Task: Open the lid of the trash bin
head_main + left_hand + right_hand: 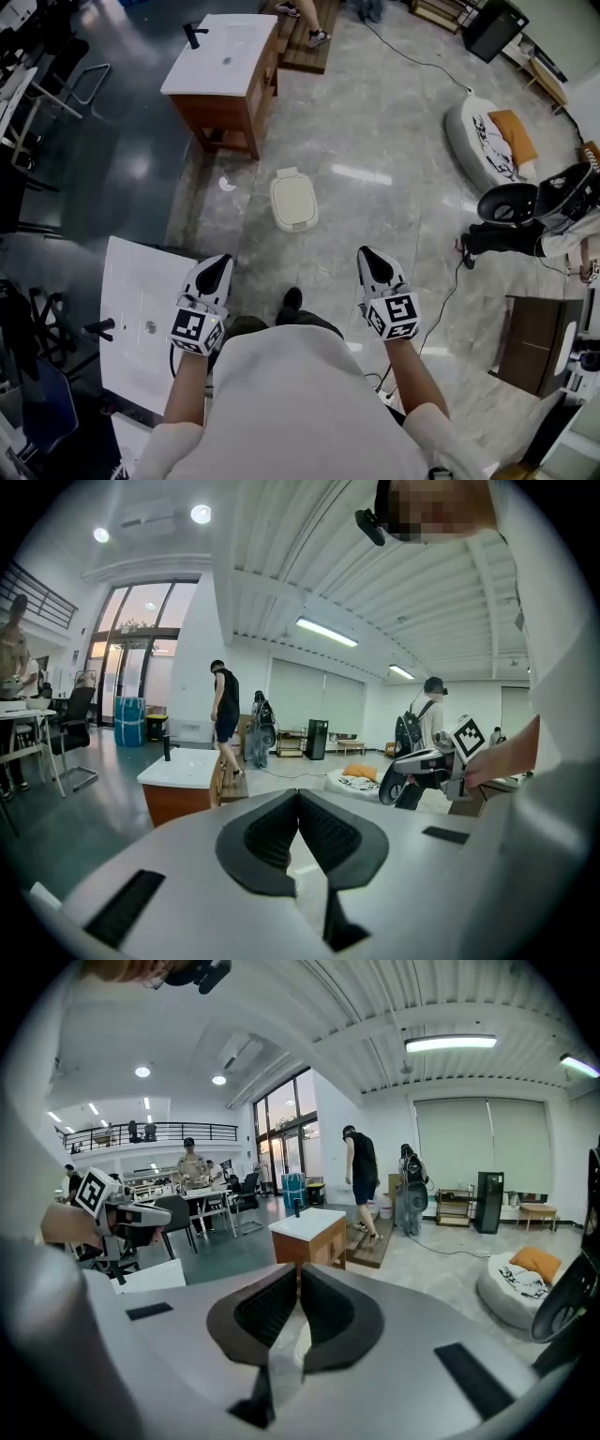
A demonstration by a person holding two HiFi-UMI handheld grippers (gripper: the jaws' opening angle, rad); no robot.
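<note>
Clearly your left gripper [217, 270] and right gripper [374, 263] hover clenched and empty, since the lid-down trash bin [293, 201] sits farther ahead.

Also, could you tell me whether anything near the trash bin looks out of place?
Only a small white scrap on the floor left of the trash bin, by the wooden cabinet; it looks like stray litter. The bin looks shut and nothing looks spilled.

Cream trash bin [293, 201] w/ lid shut, upright on floor beside the wooden vanity cabinet [225, 80].
</note>
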